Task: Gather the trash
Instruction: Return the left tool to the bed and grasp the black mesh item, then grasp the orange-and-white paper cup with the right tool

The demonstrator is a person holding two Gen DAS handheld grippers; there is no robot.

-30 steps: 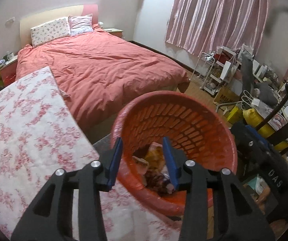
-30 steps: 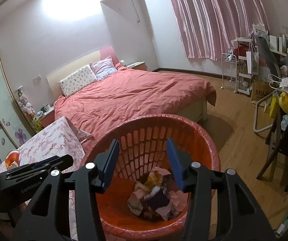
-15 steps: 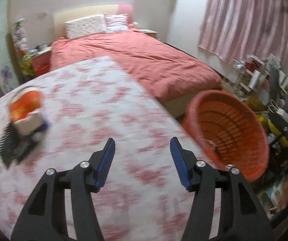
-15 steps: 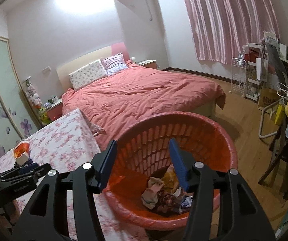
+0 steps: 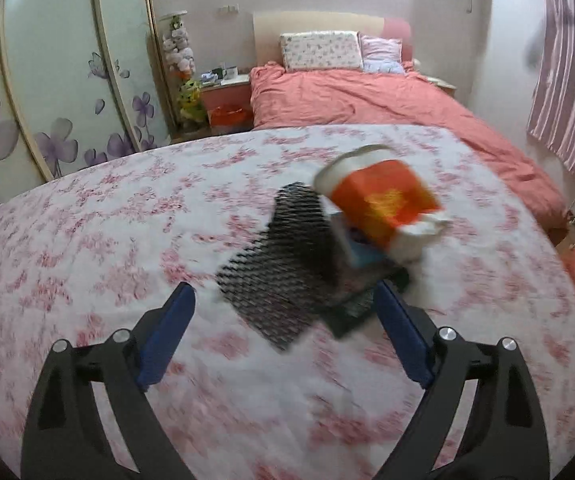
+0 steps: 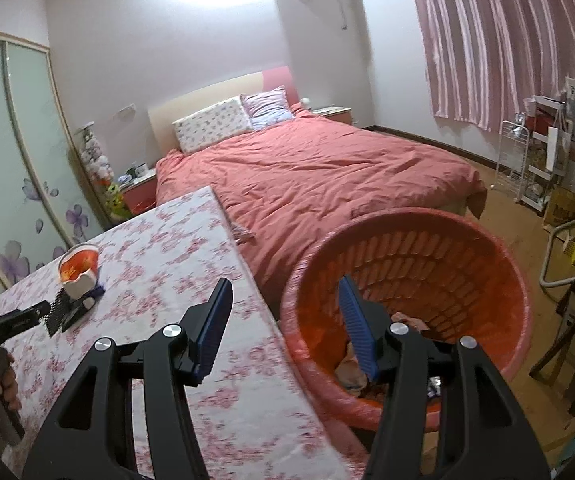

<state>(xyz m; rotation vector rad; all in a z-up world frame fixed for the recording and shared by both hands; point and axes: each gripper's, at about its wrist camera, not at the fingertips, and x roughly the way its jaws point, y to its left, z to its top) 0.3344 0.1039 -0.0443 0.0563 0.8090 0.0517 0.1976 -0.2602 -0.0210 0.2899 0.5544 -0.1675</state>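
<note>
Orange-and-white crushed paper cup [image 5: 383, 204] lying blurred right of centre in the left wrist view, leaning on black plastic netting [image 5: 287, 264] and dark flat scraps on the pink floral tablecloth [image 5: 127, 220]; printing on the cup smeared yellow, not legible. Left gripper [image 5: 283, 332] hanging low in the frame just short of the netting, blue pads spreading wider, nothing between them. Right gripper [image 6: 287, 328] sitting at bottom centre of its view, jaws apart and empty, straddling the table edge and the rim of the orange plastic basket [image 6: 487, 248] at lower right, crumpled trash [image 6: 353, 368] showing in its bottom. No readable writing anywhere in either view.
</note>
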